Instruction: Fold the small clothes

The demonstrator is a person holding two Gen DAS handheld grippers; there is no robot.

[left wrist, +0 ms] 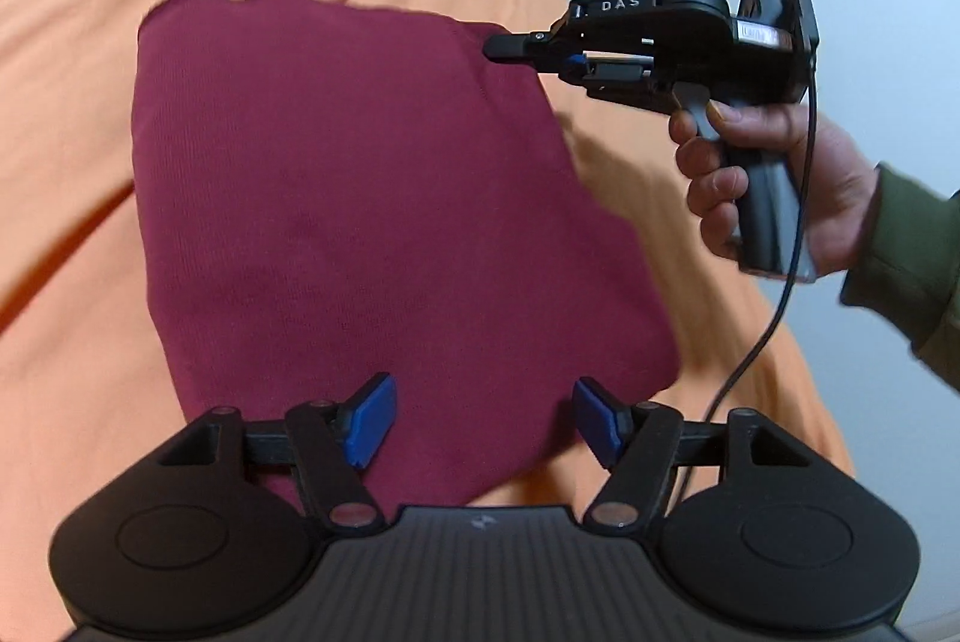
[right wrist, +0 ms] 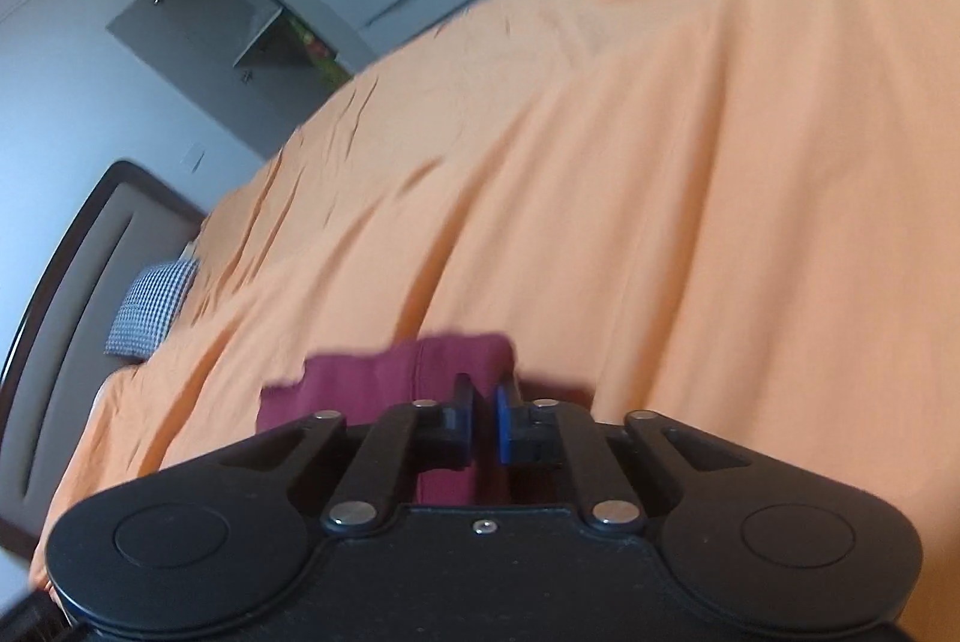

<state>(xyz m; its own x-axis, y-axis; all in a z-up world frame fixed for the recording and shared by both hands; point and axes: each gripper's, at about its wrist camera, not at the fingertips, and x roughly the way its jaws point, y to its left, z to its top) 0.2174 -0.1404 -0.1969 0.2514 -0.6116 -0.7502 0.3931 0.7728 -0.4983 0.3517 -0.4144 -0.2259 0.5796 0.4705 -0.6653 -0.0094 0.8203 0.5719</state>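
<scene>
A maroon garment (left wrist: pixel 360 198) lies folded into a rough rectangle on the orange bedspread (left wrist: pixel 72 162). My left gripper (left wrist: pixel 480 423) is open above the garment's near edge, its blue pads spread wide with nothing between them. My right gripper (left wrist: pixel 501 48) reaches in from the right, held by a hand, its tips at the garment's far right corner. In the right wrist view the right gripper (right wrist: pixel 483 420) has its pads nearly together, with a narrow gap, over the garment's edge (right wrist: pixel 372 384). I cannot tell whether cloth is pinched.
The orange bedspread (right wrist: pixel 660 162) covers the whole bed. A checked pillow (right wrist: pixel 153 306) and a dark headboard (right wrist: pixel 66 294) are at the left. Grey wall cabinets (right wrist: pixel 240 12) hang behind. A cable (left wrist: pixel 774 306) hangs from the right gripper.
</scene>
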